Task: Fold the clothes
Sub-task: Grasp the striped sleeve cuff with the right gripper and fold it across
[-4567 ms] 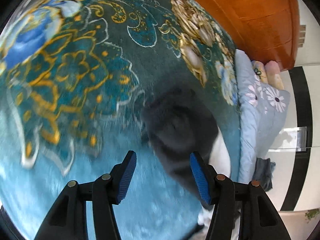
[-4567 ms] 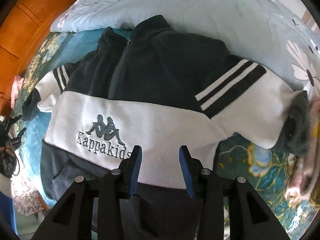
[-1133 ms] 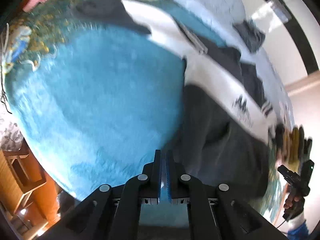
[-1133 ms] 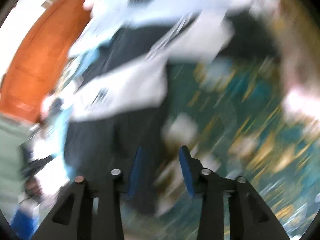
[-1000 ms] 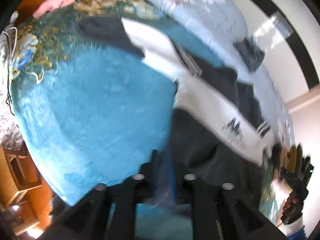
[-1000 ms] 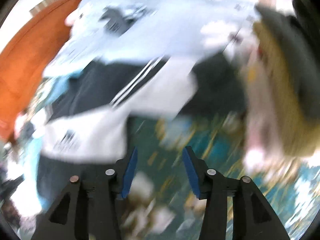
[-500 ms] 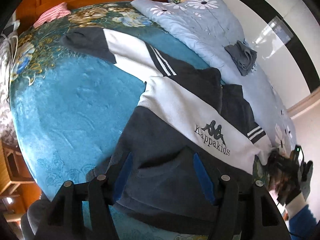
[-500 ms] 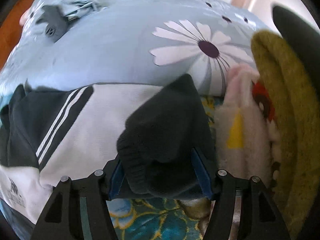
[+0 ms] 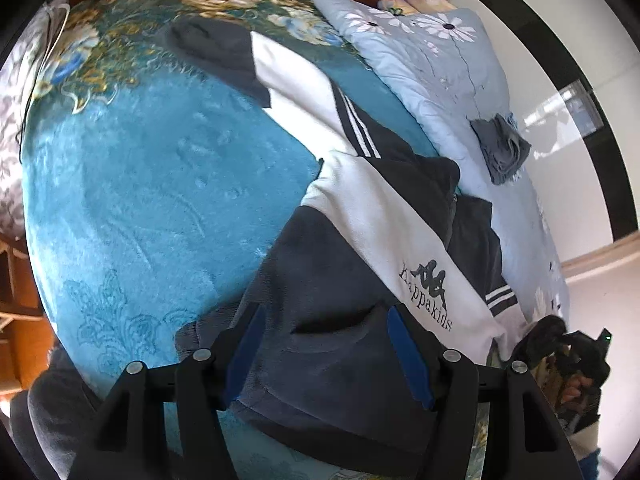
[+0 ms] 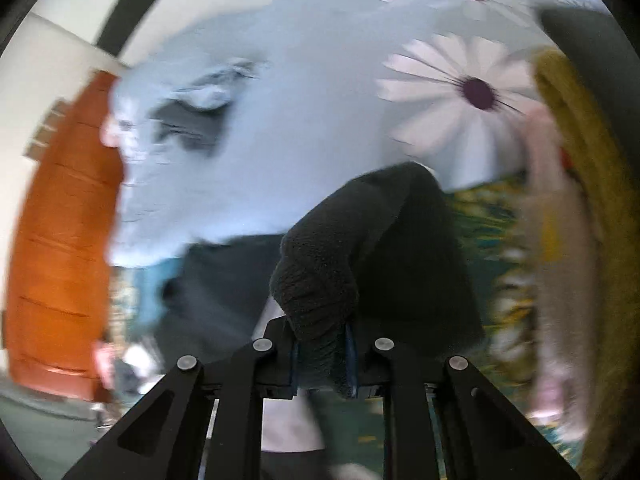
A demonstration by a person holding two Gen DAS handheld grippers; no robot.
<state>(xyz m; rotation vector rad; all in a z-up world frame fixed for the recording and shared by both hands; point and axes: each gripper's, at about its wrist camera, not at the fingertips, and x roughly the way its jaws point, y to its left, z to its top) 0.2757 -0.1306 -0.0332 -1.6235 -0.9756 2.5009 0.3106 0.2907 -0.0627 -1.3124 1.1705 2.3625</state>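
Sweatshirt (image 9: 360, 248) lies spread front-up on the teal blanket (image 9: 160, 200) of the bed, its hem right under the left tongs (image 9: 328, 354) and its collar reaching away from them toward the pale blue quilt (image 9: 436, 76) beyond. The left tongs stand wide apart above the dark lower panel, gripping nothing. The right tongs (image 10: 320, 356) are clenched on the dark cuff (image 10: 320, 280) of one sleeve, which bunches up thick between the blue pads; the picture from that side is smeared, so I judge the sleeve is being carried. From the left tongs, that cuff shows far off to the right, past the printed logo, while the other sleeve (image 9: 280, 76) stretches flat ahead and to the left. To fold this sleeve well, I would keep the grip firm on the cuff, lift it clear so the fleece does not drag the body askew, and lay it straight across the chest. The left tongs could press the hem down to hold the body still. Fleece this thick tends to spring back, so smoothing afterwards may help.
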